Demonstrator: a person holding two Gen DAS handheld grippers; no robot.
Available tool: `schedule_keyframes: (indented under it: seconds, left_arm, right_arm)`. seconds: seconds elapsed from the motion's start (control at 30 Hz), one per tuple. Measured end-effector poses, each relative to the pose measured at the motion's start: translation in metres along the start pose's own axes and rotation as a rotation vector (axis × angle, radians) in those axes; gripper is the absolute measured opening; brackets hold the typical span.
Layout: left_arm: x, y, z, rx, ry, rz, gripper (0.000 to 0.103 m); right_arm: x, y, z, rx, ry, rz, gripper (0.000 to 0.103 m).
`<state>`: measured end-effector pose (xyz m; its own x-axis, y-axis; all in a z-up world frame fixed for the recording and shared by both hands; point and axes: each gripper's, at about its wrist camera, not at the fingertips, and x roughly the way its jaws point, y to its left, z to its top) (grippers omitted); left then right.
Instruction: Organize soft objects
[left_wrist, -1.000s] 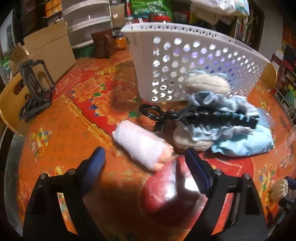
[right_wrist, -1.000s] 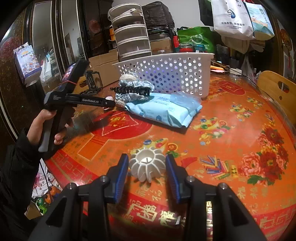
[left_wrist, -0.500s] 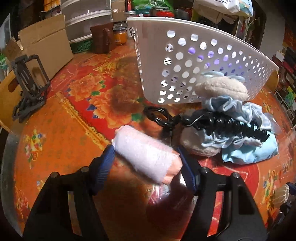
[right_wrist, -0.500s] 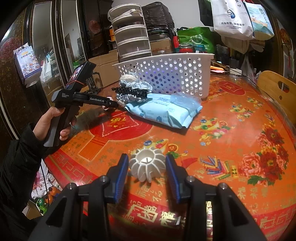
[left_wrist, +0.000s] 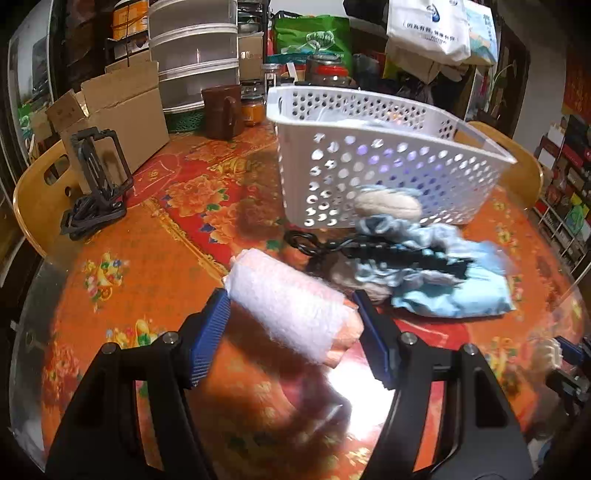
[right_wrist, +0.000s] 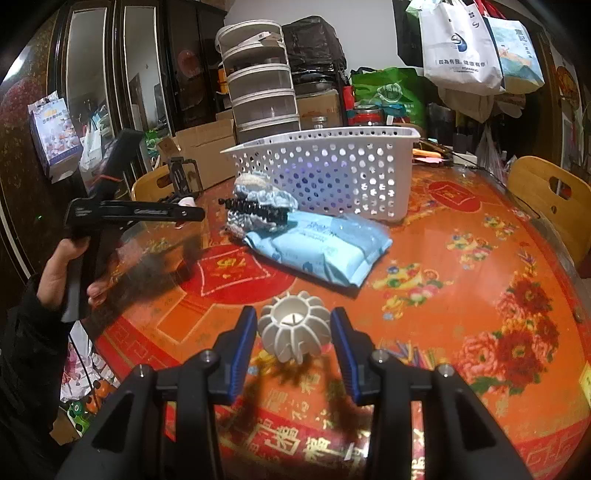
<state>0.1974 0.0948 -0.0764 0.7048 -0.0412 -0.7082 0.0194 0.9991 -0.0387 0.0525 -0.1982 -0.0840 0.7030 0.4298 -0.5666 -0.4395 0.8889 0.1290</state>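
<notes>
My left gripper (left_wrist: 291, 328) is clamping the rolled pink-and-white towel (left_wrist: 291, 314), lifted at centre frame. The scrunchie pile (left_wrist: 402, 254) behind it is blurring, details unclear. My right gripper (right_wrist: 293, 341) is sitting parted around the white ribbed ball (right_wrist: 293, 328); I cannot tell if they touch. The perforated basket (right_wrist: 332, 173) is standing on the glossy red floral tablecloth (right_wrist: 480, 266) at upper centre.
</notes>
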Motion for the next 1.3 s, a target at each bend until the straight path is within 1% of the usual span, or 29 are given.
schedule_keyframes:
  seconds: [0.07,0.13,0.2,0.3,0.43,0.57,0.73,0.93,1.0,1.07,1.2,1.3]
  left_arm:
    - [-0.012,-0.002,0.0,-0.009,-0.009,-0.015,0.065]
    - [-0.022,-0.005,0.0,-0.008,-0.02,-0.014,0.065]
    - [-0.035,-0.008,0.004,-0.01,-0.04,-0.033,0.065]
    - [-0.049,-0.014,0.012,-0.001,-0.068,-0.032,0.065]
    - [-0.069,-0.022,0.027,-0.002,-0.108,-0.055,0.065]
    - [-0.085,-0.032,0.045,0.001,-0.141,-0.066,0.065]
    - [-0.1,-0.036,0.072,-0.037,-0.167,-0.092,0.065]
    - [-0.097,-0.044,0.111,-0.038,-0.166,-0.104,0.065]
    - [-0.092,-0.046,0.125,-0.039,-0.175,-0.073,0.065]
    - [-0.085,-0.048,0.138,-0.042,-0.177,-0.061,0.065]
    - [-0.065,-0.051,0.162,-0.036,-0.152,-0.058,0.065]
    - [-0.043,-0.051,0.178,-0.037,-0.109,-0.056,0.066]
  right_arm:
    - [-0.002,-0.001,0.005,-0.002,-0.005,0.001,0.04]
    - [-0.003,-0.001,0.01,-0.01,-0.012,-0.002,0.04]
    - [-0.006,-0.001,0.018,-0.021,-0.02,-0.009,0.04]
    - [-0.011,-0.004,0.029,-0.015,-0.042,-0.007,0.04]
    - [-0.016,-0.01,0.049,-0.022,-0.072,-0.012,0.04]
    - [-0.019,-0.015,0.078,-0.037,-0.099,-0.018,0.04]
    - [-0.02,-0.023,0.111,-0.049,-0.121,-0.016,0.04]
    - [-0.008,-0.039,0.16,-0.046,-0.122,-0.017,0.04]
    - [0.003,-0.044,0.176,-0.044,-0.111,-0.029,0.04]
    - [0.013,-0.05,0.187,-0.039,-0.099,-0.036,0.04]
    - [0.038,-0.062,0.209,-0.03,-0.073,-0.064,0.04]
    - [0.063,-0.074,0.225,-0.014,-0.039,-0.099,0.04]
